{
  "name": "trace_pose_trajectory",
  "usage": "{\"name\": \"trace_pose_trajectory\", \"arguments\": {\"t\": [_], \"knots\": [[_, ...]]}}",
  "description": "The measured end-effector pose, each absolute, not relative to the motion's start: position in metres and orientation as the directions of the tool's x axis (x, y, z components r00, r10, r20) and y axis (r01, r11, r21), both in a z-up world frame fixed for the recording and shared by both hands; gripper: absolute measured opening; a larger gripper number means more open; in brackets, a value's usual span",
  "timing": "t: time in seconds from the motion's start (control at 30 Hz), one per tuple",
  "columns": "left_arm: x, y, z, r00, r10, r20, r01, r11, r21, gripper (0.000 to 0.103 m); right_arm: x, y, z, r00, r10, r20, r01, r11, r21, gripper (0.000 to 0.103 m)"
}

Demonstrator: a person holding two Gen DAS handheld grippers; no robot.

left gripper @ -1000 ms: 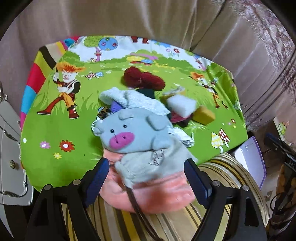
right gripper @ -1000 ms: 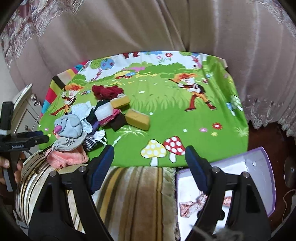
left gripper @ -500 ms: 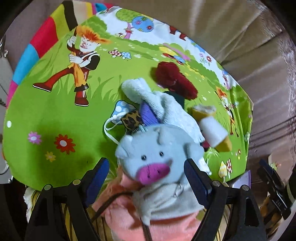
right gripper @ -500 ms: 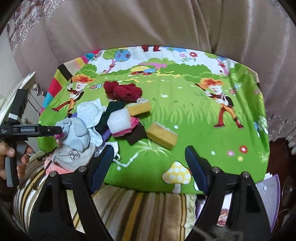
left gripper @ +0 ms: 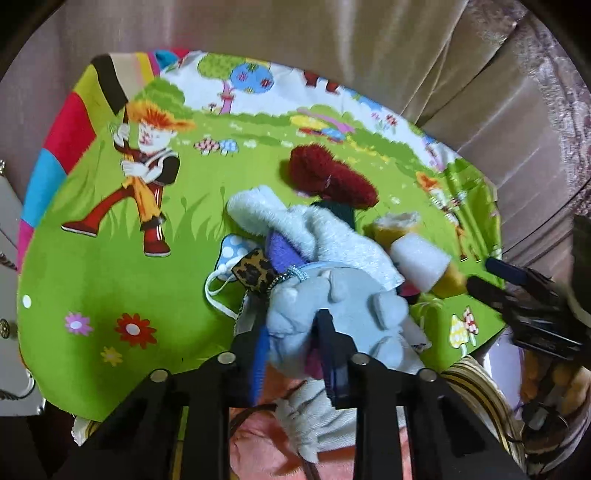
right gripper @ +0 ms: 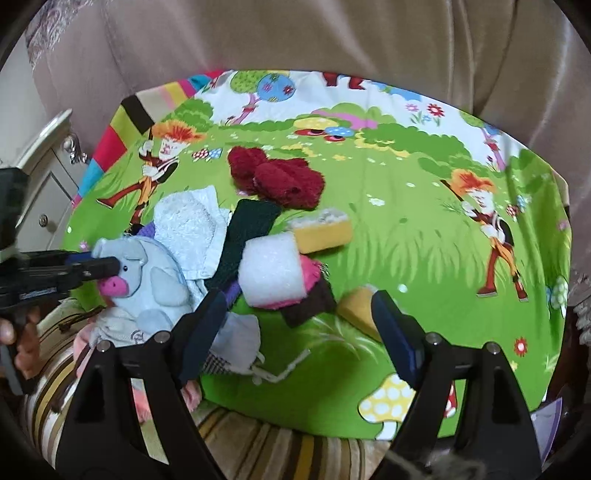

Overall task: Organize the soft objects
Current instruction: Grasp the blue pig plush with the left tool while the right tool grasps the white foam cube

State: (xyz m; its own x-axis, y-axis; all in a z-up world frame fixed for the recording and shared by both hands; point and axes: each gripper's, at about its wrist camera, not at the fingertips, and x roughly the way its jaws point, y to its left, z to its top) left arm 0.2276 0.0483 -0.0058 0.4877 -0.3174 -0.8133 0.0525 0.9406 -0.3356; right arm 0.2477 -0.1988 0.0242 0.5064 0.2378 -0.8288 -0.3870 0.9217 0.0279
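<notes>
My left gripper (left gripper: 293, 336) is shut on the head of a grey-blue plush pig (left gripper: 343, 310); from the right wrist view its fingers (right gripper: 99, 266) pinch the pig (right gripper: 147, 273) at the snout side. A pile of soft things lies beside it: a white towel (right gripper: 188, 221), dark red fuzzy slippers (right gripper: 277, 177), a dark green cloth (right gripper: 247, 236), a white sponge block (right gripper: 271, 275) and yellow sponges (right gripper: 325, 230). My right gripper (right gripper: 295, 325) is open, low over the pile's near side, holding nothing.
A cartoon-print green cloth (right gripper: 406, 229) covers the table. A striped cushion (right gripper: 258, 446) lies at its near edge with a pink cloth (left gripper: 266, 446) on it. A white cabinet (right gripper: 40, 184) stands left. Curtains (right gripper: 295, 33) hang behind.
My left gripper went from open around the pig to shut on its head. My right gripper moved forward and left, closer to the pile.
</notes>
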Motion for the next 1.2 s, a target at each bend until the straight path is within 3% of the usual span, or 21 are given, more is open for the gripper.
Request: {"name": "trace_pose_trajectory", "arguments": {"t": [0.3, 0.33, 0.4, 0.53, 0.67, 0.77, 0.83, 0.87, 0.93, 1.0, 1.2], "knots": [[0.210, 0.047, 0.005, 0.509, -0.414, -0.755, 0.121, 0.902, -0.414, 0.021, 0.270, -0.166, 0.000, 0.504, 0.183, -0.844, -0.431, 0.900, -0.062, 0.082], [0.210, 0.049, 0.003, 0.505, -0.429, -0.749, 0.117, 0.894, -0.433, 0.021, 0.271, -0.163, -0.004, 0.504, 0.174, -0.846, -0.434, 0.898, -0.074, 0.080], [0.208, 0.049, 0.000, 0.498, -0.443, -0.746, 0.111, 0.886, -0.451, 0.021, 0.273, -0.159, -0.009, 0.497, 0.167, -0.852, -0.443, 0.893, -0.084, 0.054], [0.207, 0.045, -0.010, 0.475, -0.440, -0.762, 0.095, 0.886, -0.453, 0.022, 0.272, -0.161, -0.014, 0.481, 0.187, -0.856, -0.449, 0.891, -0.058, 0.051], [0.211, 0.046, -0.016, 0.468, -0.430, -0.772, 0.071, 0.889, -0.452, 0.033, 0.263, -0.164, -0.006, 0.496, 0.219, -0.840, -0.454, 0.890, -0.036, 0.051], [0.213, 0.043, -0.018, 0.459, -0.432, -0.776, 0.071, 0.889, -0.453, 0.047, 0.257, -0.167, 0.001, 0.509, 0.235, -0.828, -0.449, 0.893, -0.022, 0.051], [0.215, 0.040, -0.020, 0.455, -0.428, -0.781, 0.076, 0.893, -0.444, 0.048, 0.251, -0.169, 0.006, 0.515, 0.246, -0.821, -0.444, 0.896, -0.010, 0.050], [0.216, 0.038, -0.020, 0.455, -0.423, -0.784, 0.080, 0.896, -0.437, 0.047, 0.248, -0.171, 0.008, 0.519, 0.251, -0.817, -0.442, 0.897, -0.006, 0.050], [0.215, 0.036, -0.021, 0.459, -0.408, -0.789, 0.079, 0.903, -0.421, 0.029, 0.240, -0.175, 0.013, 0.524, 0.260, -0.811, -0.437, 0.899, 0.006, 0.050], [0.213, 0.040, -0.020, 0.465, -0.413, -0.783, 0.069, 0.899, -0.433, 0.021, 0.232, -0.179, 0.017, 0.529, 0.268, -0.806, -0.429, 0.903, 0.018, 0.051], [0.192, 0.048, -0.006, 0.523, -0.445, -0.727, 0.060, 0.870, -0.490, 0.018, 0.202, -0.195, 0.028, 0.553, 0.270, -0.788, -0.404, 0.914, 0.030, 0.051]]}}
